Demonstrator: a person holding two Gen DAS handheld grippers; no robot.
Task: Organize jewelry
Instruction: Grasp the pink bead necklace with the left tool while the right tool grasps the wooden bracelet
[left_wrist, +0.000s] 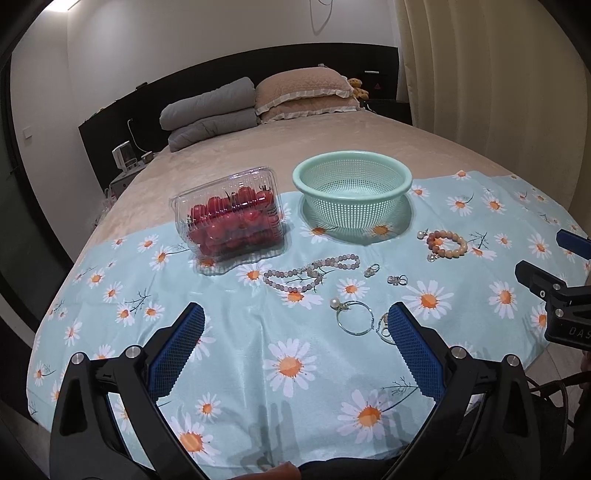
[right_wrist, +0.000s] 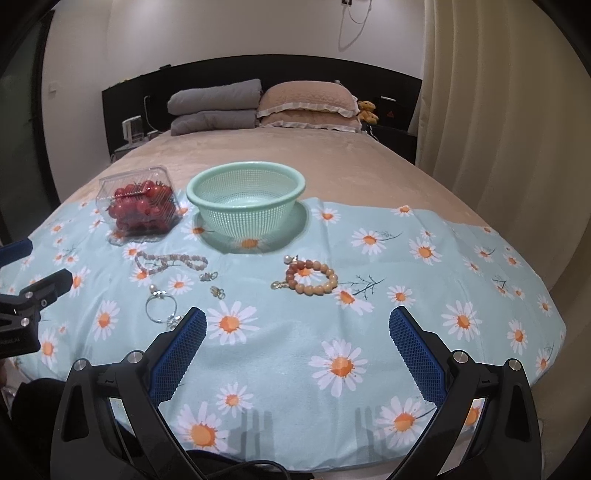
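On the daisy-print cloth stands an empty mint-green basket. In front of it lie a pale pink bead bracelet, a tan wooden bead bracelet, two small earrings and a thin silver bangle with a pearl. My left gripper hovers open near the bangle, holding nothing. My right gripper hovers open just short of the wooden bracelet, also holding nothing.
A clear plastic box of cherry tomatoes stands left of the basket. The cloth lies on a beige bed with pillows and folded grey blankets at the headboard. A curtain hangs on the right.
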